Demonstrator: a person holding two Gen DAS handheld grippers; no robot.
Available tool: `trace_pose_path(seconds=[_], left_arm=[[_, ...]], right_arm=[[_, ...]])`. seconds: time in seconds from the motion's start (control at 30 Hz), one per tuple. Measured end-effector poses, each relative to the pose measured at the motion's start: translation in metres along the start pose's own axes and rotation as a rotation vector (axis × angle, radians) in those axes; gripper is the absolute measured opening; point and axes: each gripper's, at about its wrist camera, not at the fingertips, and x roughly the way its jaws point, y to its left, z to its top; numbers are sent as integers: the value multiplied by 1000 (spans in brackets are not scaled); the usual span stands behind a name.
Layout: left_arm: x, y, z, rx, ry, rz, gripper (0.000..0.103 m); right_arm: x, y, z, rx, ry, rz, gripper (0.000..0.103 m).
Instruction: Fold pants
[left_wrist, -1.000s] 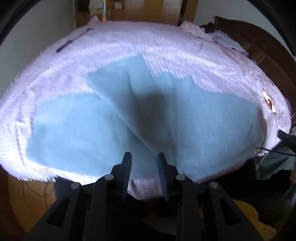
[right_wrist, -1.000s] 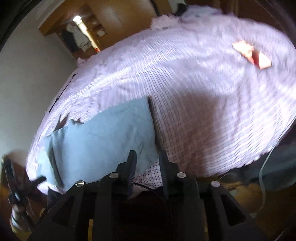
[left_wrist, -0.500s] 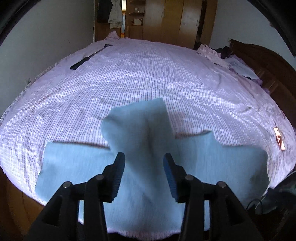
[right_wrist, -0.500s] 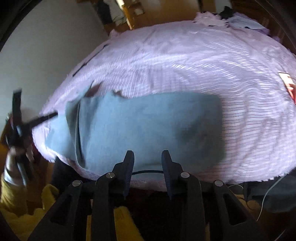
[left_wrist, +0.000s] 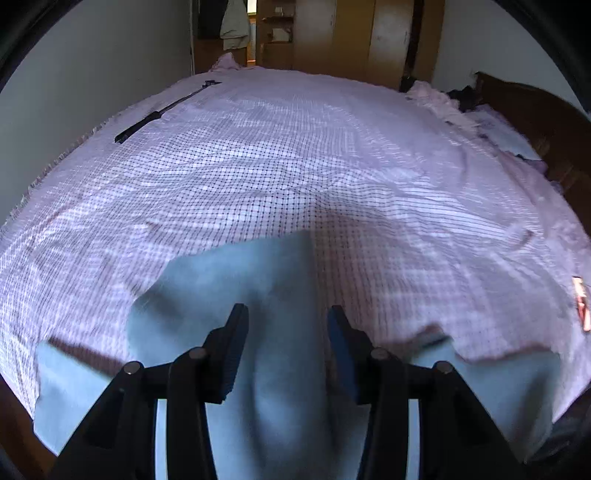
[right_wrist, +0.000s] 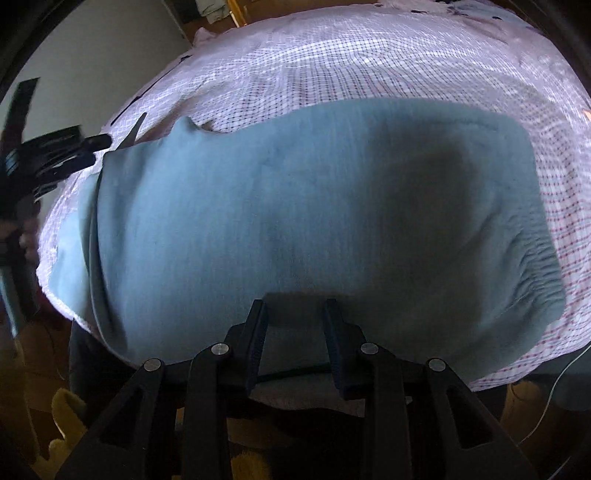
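Where the bed's near edge runs, nearest things first:

Left gripper (left_wrist: 284, 332): jaws released, a wide gap between them with nothing pinched; blue cloth shows through the gap. In the right wrist view the same tool (right_wrist: 44, 155) appears blurred, beside the left end of the cloth.

Right gripper (right_wrist: 293, 321): jaws parted and grasping nothing, poised at the near edge of the bed just over the nearer border of the cloth; its shadow falls on the fabric just ahead.

Pants (right_wrist: 295, 221): blue-grey, lying lengthwise along the near edge of the bed. A gathered, wrinkled band sits at the right end. At the left end a doubled layer shows a fold line. In the left wrist view a flap of the pants (left_wrist: 240, 280) is raised off the bed ahead of the jaws, with flat parts to either side of it at the near edge. Some of the near border hangs over the edge.

Bed (left_wrist: 295, 166): covered by a pale pink checked sheet, lightly rippled, taking up most of both views.

Small red and white item (left_wrist: 580, 302): on the sheet near the right edge; too blurred to identify.

Black rod (left_wrist: 162, 110): long and thin, lying slantwise near the far left corner of the bed.

Crumpled pink cloth (left_wrist: 436, 99): at the far right corner, next to the dark wooden headboard (left_wrist: 535, 110).

Wooden wardrobe (left_wrist: 351, 40): beyond the far edge, against the wall.
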Motion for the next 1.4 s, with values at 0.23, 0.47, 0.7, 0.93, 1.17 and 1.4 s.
trace_pose_path(seconds=[0.23, 0.47, 0.7, 0.93, 1.17, 1.4], left_arm=[[48, -6, 5, 21, 74, 28, 46], [47, 14, 3, 14, 28, 15, 4], [-14, 44, -2, -37, -85, -15, 3], [-96, 89, -18, -34, -223, -21, 3], [-127, 148, -80, -83, -244, 54, 3], [-82, 209, -138, -203, -94, 104, 3]], right_arm=[[5, -14, -2, 77, -12, 75, 28], [6, -18, 0, 105, -12, 106, 29], [7, -16, 2, 113, -4, 95, 29], [6, -16, 2, 119, -6, 86, 29], [7, -4, 3, 103, 3, 34, 29], [10, 3, 9, 107, 24, 8, 29]])
